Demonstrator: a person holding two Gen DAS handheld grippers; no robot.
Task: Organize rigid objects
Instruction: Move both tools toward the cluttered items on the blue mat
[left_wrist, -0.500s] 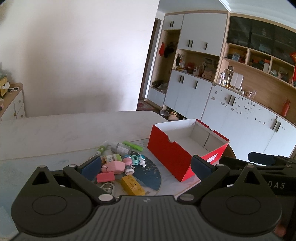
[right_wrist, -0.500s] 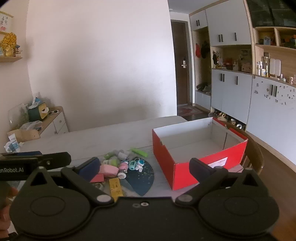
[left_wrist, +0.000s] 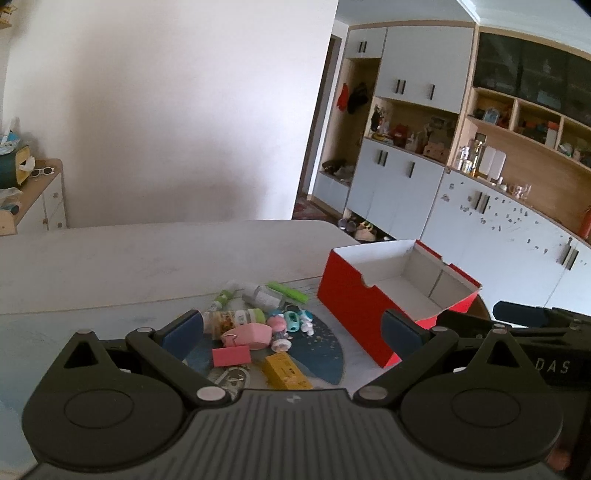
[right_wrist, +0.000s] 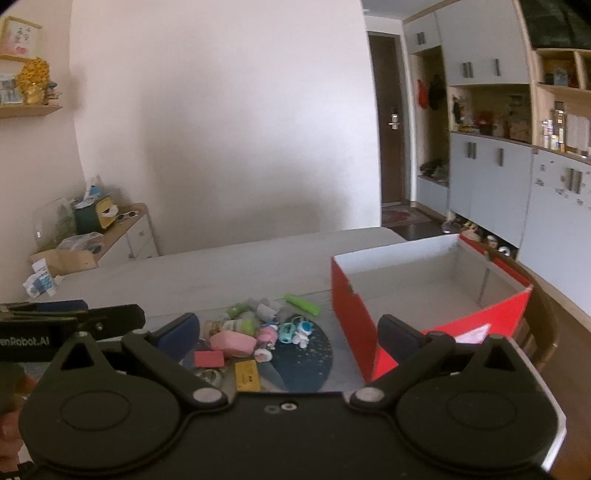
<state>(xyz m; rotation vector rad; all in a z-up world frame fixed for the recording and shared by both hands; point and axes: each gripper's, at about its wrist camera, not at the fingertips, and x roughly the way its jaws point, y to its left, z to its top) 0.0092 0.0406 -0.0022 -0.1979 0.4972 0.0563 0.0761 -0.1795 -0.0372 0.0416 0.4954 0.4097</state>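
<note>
A pile of small objects lies on a dark blue mat (left_wrist: 325, 354) on the table: a pink case (left_wrist: 251, 334), a pink clip (left_wrist: 231, 356), a yellow box (left_wrist: 286, 371), small bottles (left_wrist: 236, 316), a green tube (left_wrist: 288, 291) and little toys (left_wrist: 295, 321). An open red box (left_wrist: 354, 310) with a white inside stands right of the pile. My left gripper (left_wrist: 291, 326) is open and empty above the pile's near side. My right gripper (right_wrist: 288, 330) is open and empty, also short of the pile (right_wrist: 236, 341) and the red box (right_wrist: 354, 321).
The pale table (left_wrist: 129, 266) stretches far behind the pile. A low cabinet (right_wrist: 125, 232) with clutter stands at the left wall. White cupboards and shelves (left_wrist: 480, 206) line the right wall. A wooden chair back (right_wrist: 546, 332) sits beyond the box.
Both grippers have shifted only slightly; the view is nearly the same. Nothing was taken hold of or moved.
</note>
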